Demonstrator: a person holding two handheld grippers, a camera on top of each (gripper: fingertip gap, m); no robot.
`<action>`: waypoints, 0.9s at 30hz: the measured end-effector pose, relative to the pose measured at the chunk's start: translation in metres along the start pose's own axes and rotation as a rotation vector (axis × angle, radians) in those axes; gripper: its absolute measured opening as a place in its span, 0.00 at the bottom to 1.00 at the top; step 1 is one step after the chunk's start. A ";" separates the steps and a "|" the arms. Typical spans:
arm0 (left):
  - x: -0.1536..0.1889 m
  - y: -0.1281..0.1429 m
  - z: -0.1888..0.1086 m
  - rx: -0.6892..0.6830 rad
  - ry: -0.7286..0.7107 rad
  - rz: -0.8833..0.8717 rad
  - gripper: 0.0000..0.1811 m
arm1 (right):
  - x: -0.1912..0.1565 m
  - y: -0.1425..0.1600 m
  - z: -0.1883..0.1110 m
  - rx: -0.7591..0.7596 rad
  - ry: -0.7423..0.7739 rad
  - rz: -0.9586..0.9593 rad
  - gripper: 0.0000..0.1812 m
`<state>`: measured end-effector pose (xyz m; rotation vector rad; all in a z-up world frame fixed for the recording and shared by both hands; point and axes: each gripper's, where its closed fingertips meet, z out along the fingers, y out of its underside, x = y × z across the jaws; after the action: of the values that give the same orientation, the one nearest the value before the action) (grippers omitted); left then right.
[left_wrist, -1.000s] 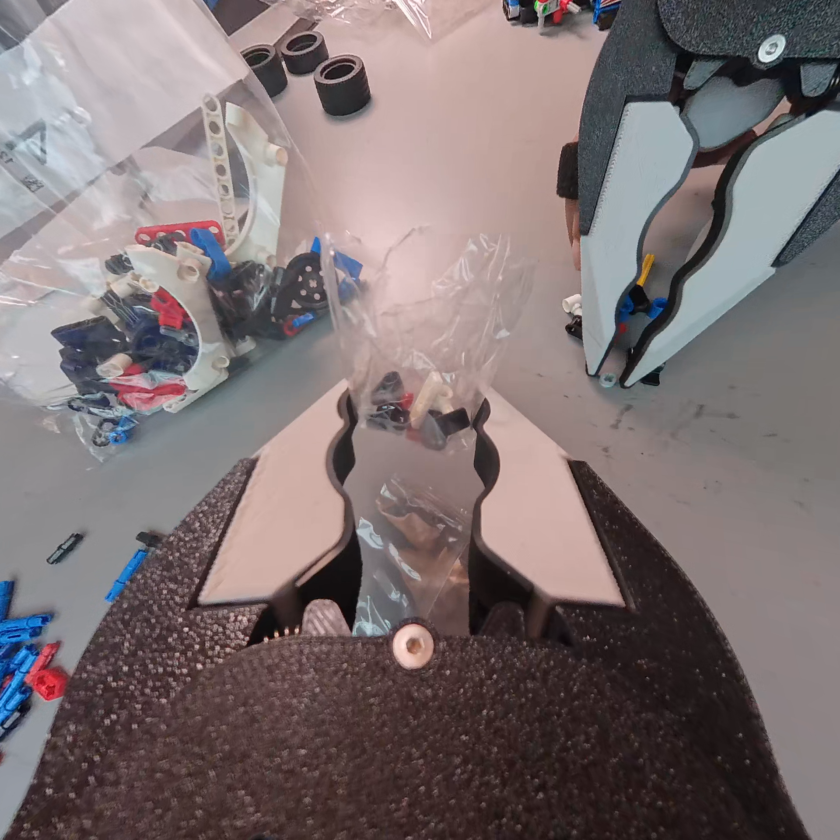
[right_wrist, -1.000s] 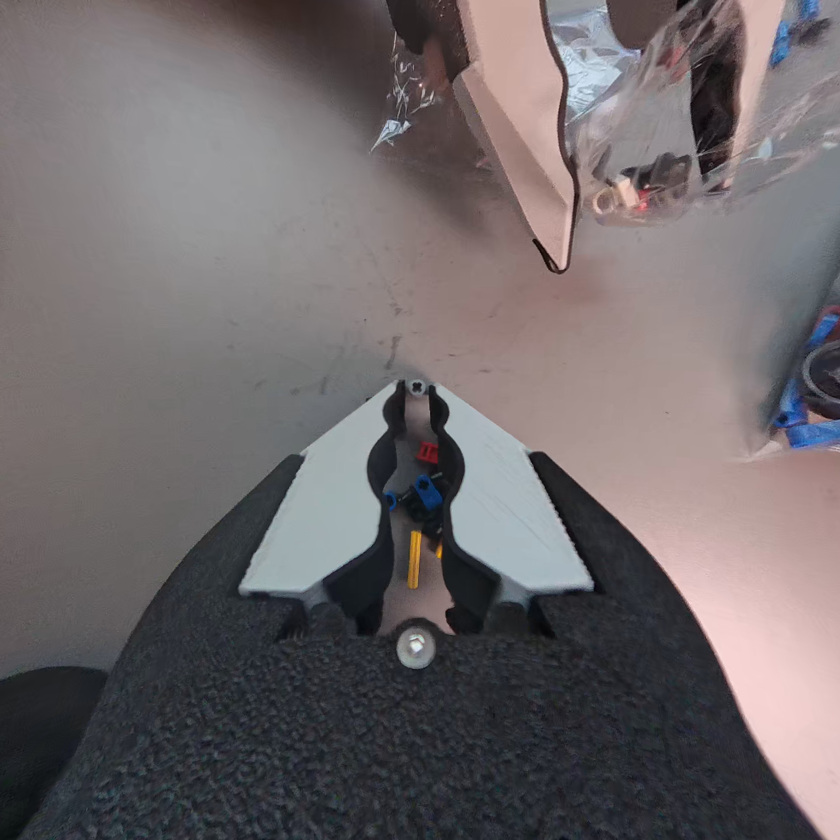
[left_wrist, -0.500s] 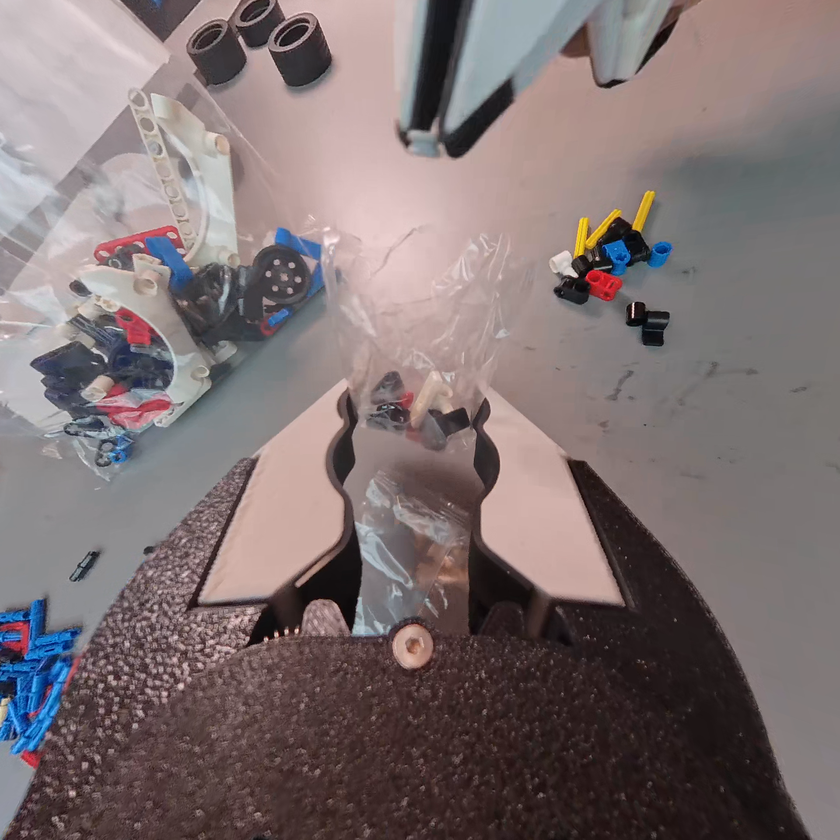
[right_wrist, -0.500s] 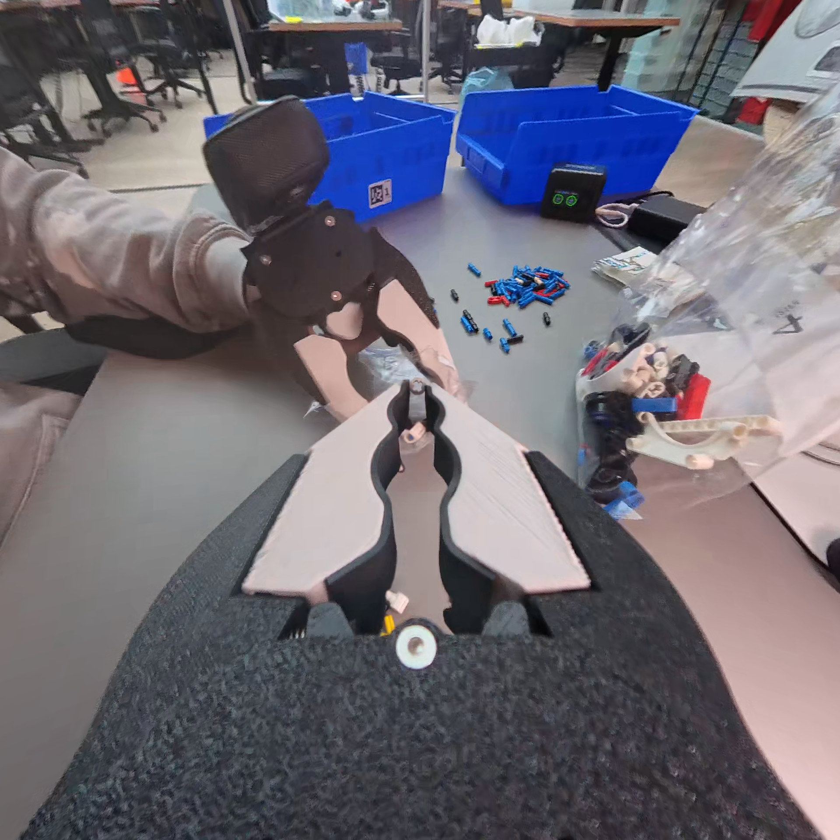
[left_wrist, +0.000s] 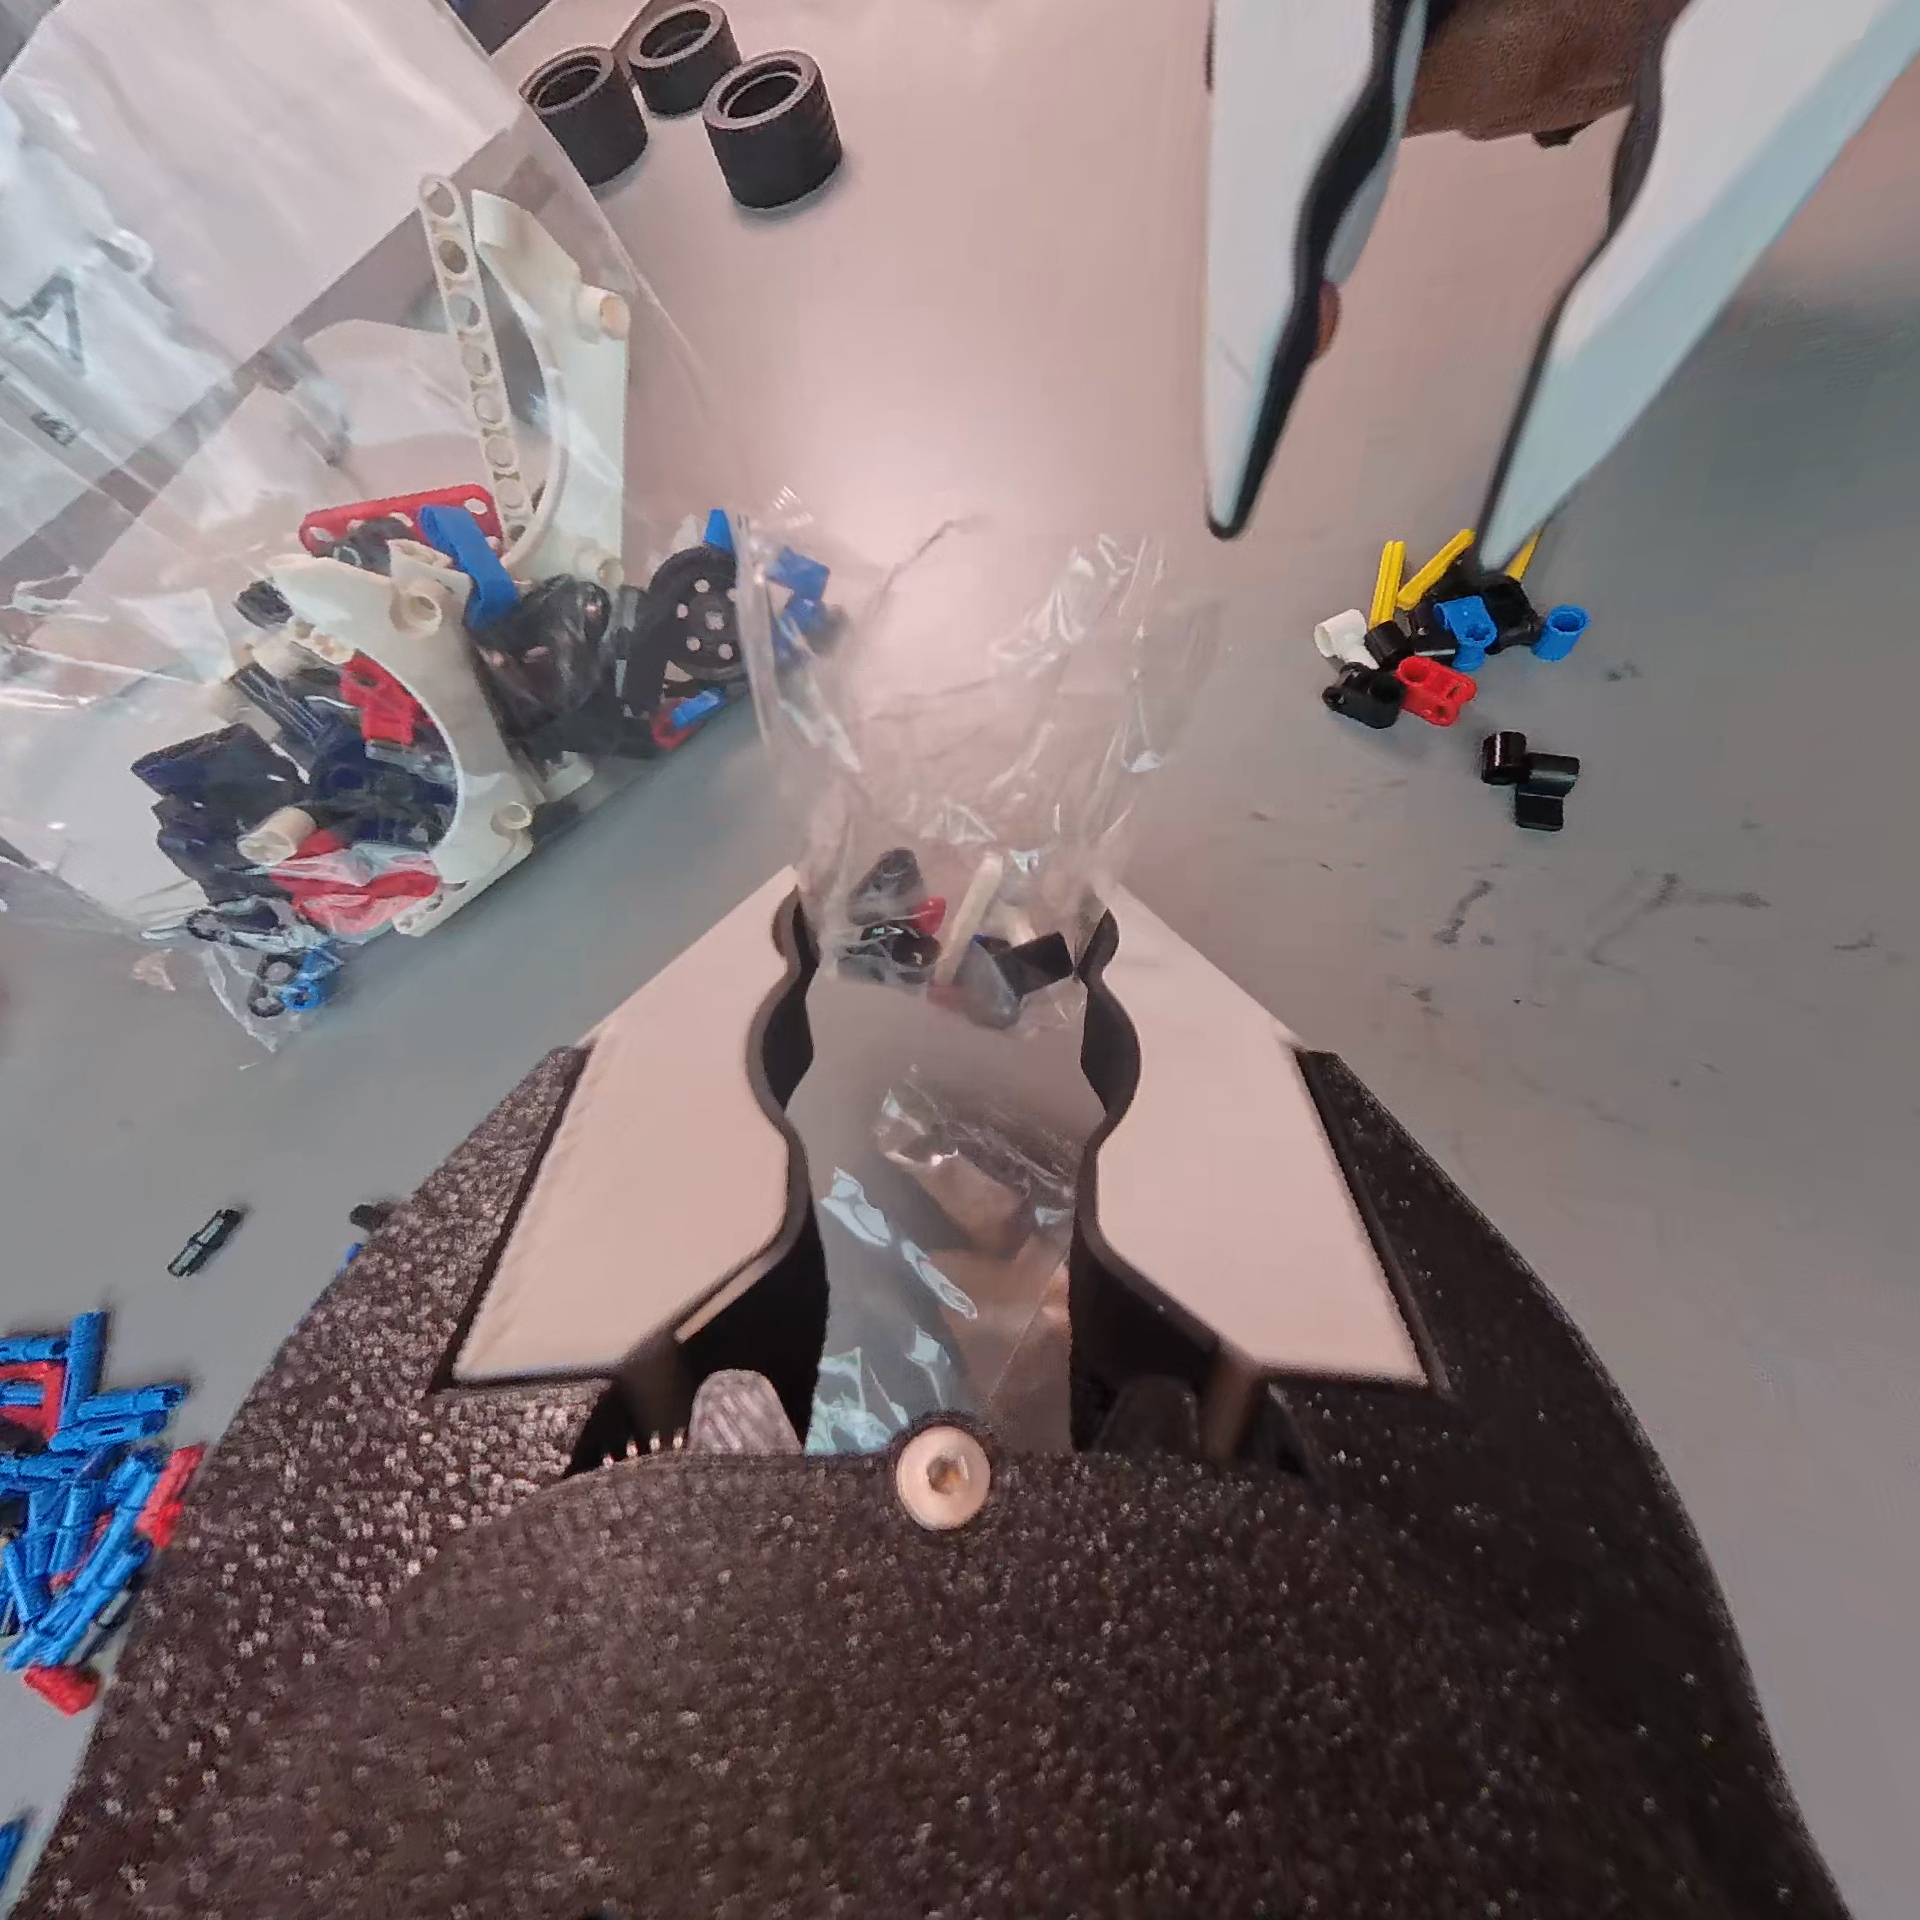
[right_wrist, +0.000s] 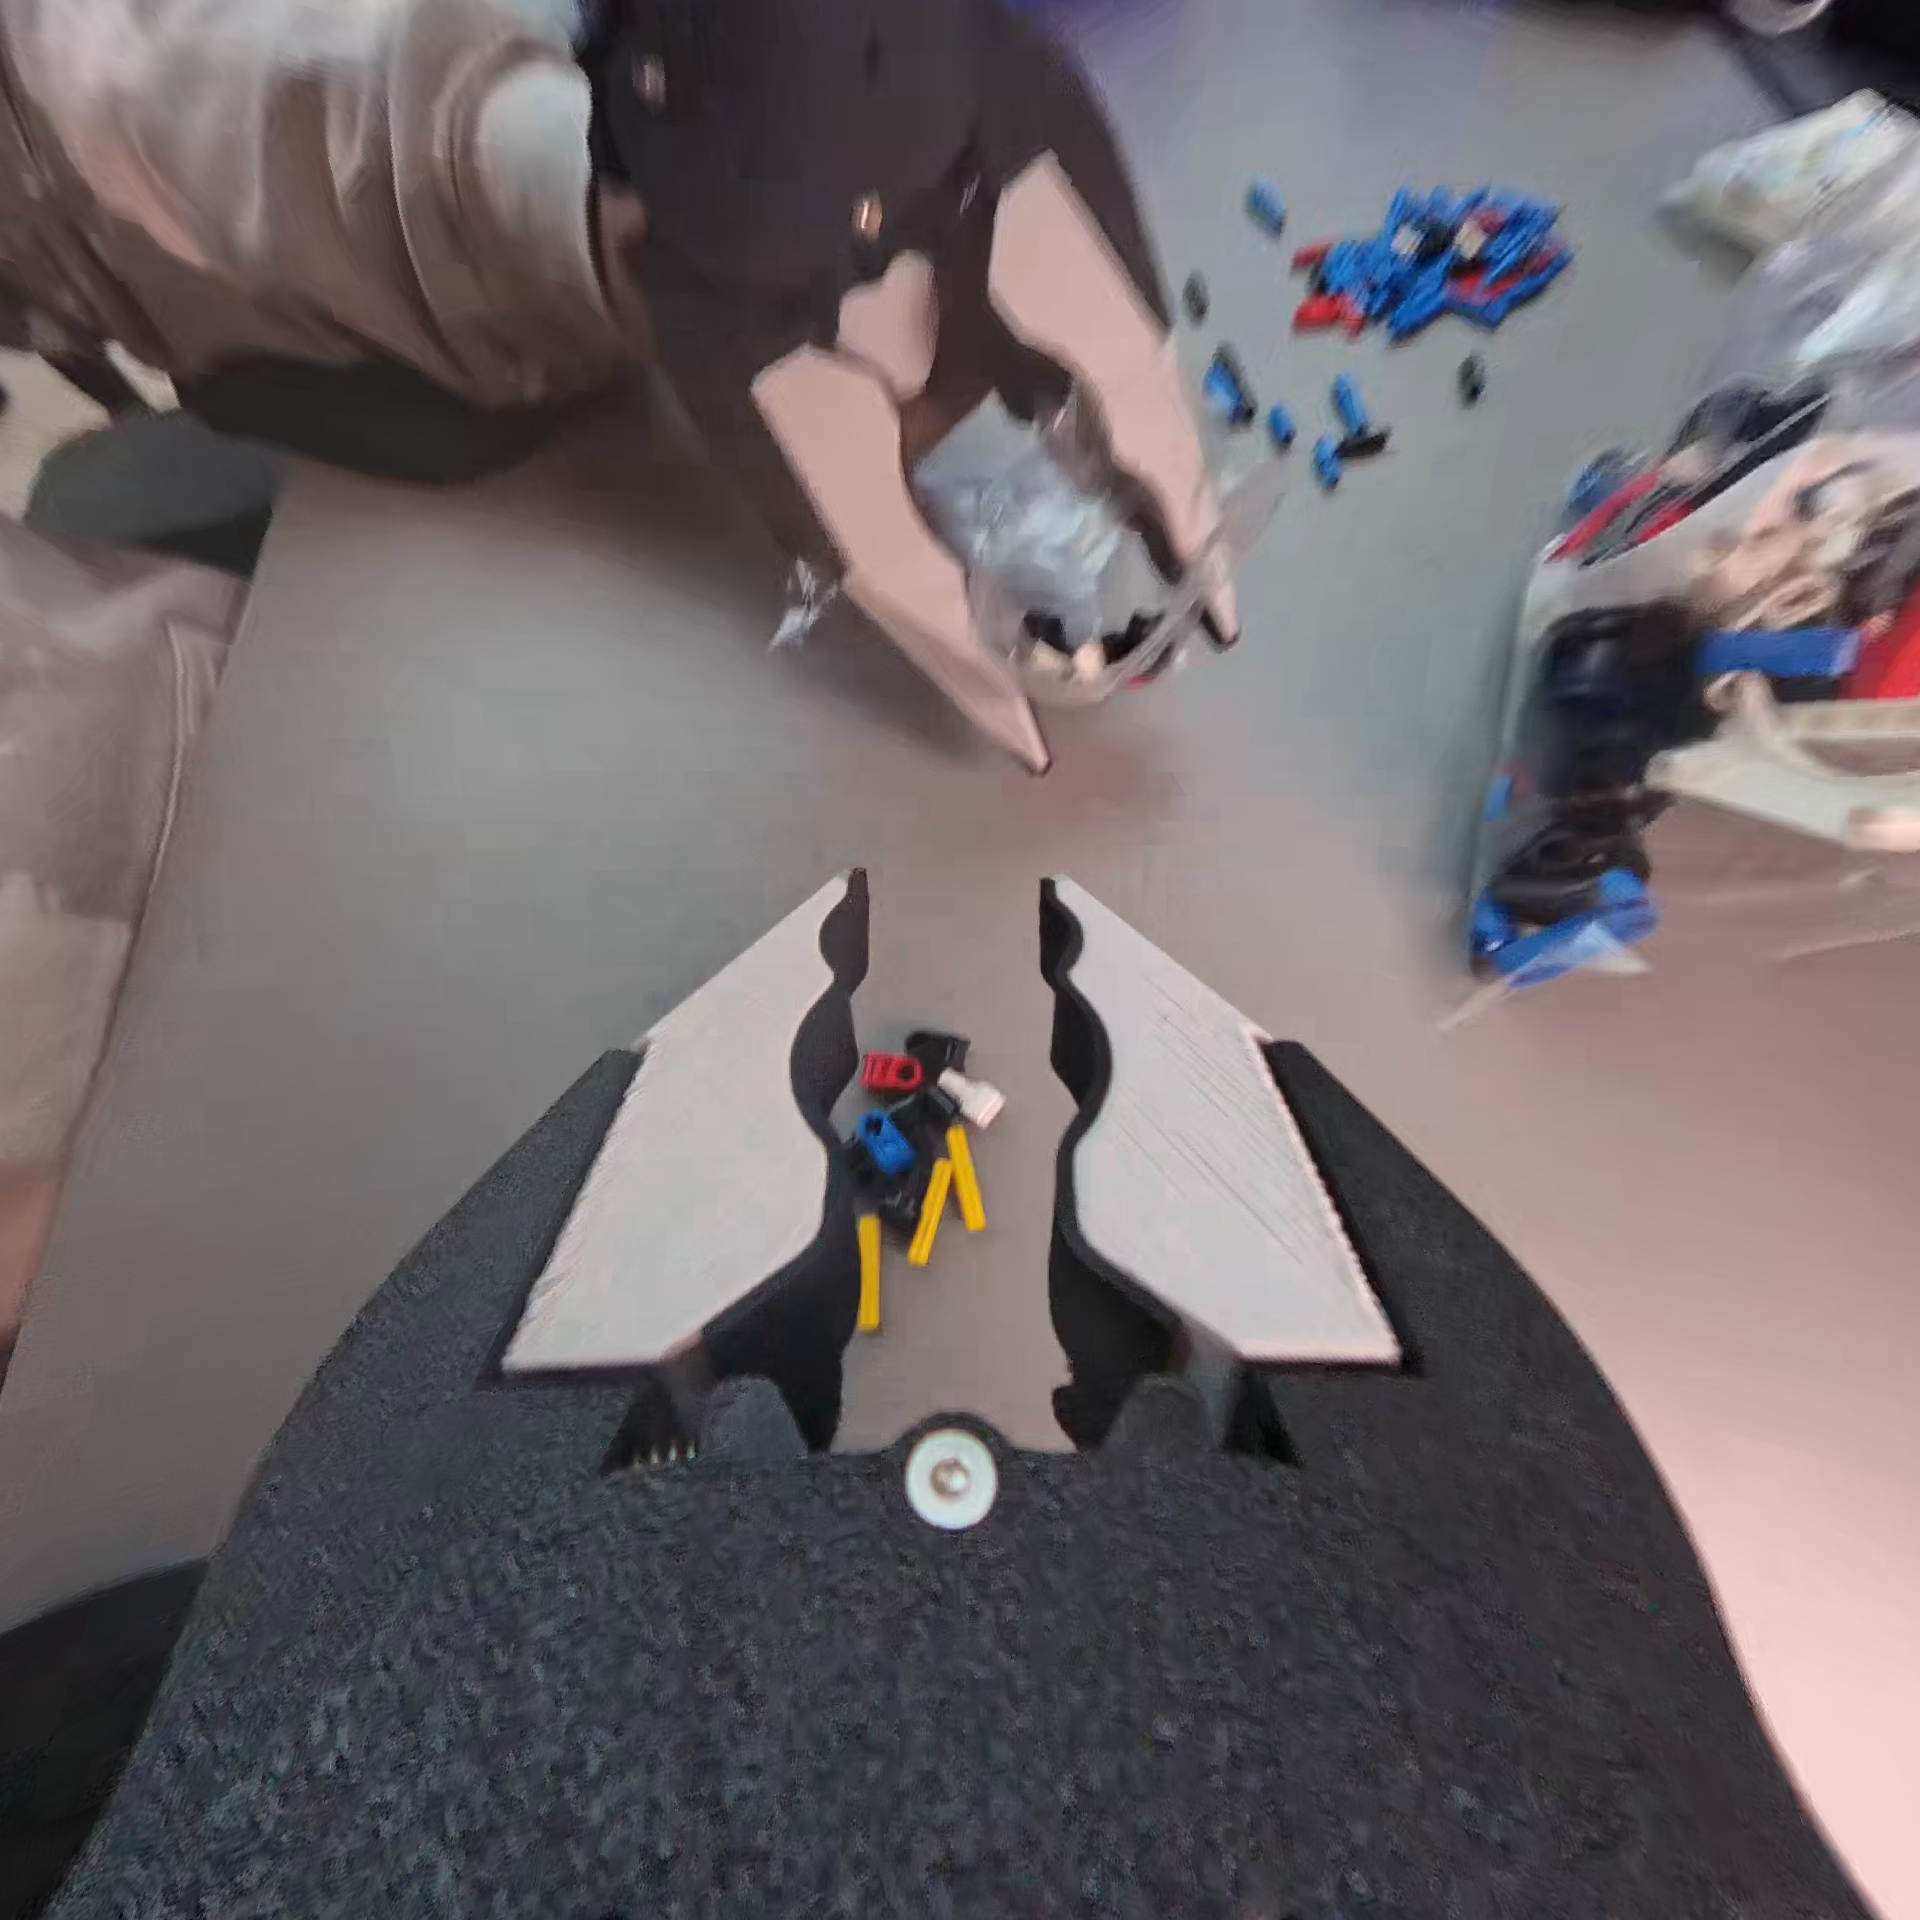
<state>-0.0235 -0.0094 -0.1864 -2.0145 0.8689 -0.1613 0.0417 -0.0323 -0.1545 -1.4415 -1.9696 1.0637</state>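
Note:
My left gripper (left_wrist: 945, 914) is shut on a small clear plastic bag (left_wrist: 966, 748) with a few black, red and white toy parts at its bottom, held above the grey table. In the right wrist view it shows ahead (right_wrist: 1127, 696) with the bag (right_wrist: 1039, 520). My right gripper (right_wrist: 954, 888) is open and empty, over a small pile of yellow, red, blue, black and white parts (right_wrist: 920, 1132). In the left wrist view the right gripper (left_wrist: 1371, 535) hangs point-down over that pile (left_wrist: 1444, 644).
A large clear bag of white, black, red and blue parts (left_wrist: 395, 675) lies to the left and shows in the right wrist view (right_wrist: 1745, 675). Three black tyres (left_wrist: 707, 94) stand behind it. Blue pins (left_wrist: 73, 1455) are heaped near left. A person's sleeve (right_wrist: 260, 208) reaches in. The gap from one gripper's tips to the other's is roughly 8 cm.
My right gripper was shut on a small pale piece, lifted it toward the bag, and is now open and empty back over the pile. My left gripper kept hold of the bag.

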 end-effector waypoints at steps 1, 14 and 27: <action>-0.001 0.000 0.000 0.002 -0.007 0.001 0.27 | -0.006 0.014 0.004 -0.087 -0.019 -0.010 0.19; -0.002 0.002 0.002 -0.005 -0.007 -0.001 0.27 | -0.033 0.056 0.023 -0.460 -0.017 -0.170 0.12; -0.001 0.001 0.001 -0.006 -0.009 0.010 0.27 | -0.028 0.009 0.014 -0.176 0.001 -0.173 0.08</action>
<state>-0.0243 -0.0083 -0.1876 -2.0149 0.8742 -0.1443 0.0460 -0.0619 -0.1685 -1.3285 -2.1877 0.8322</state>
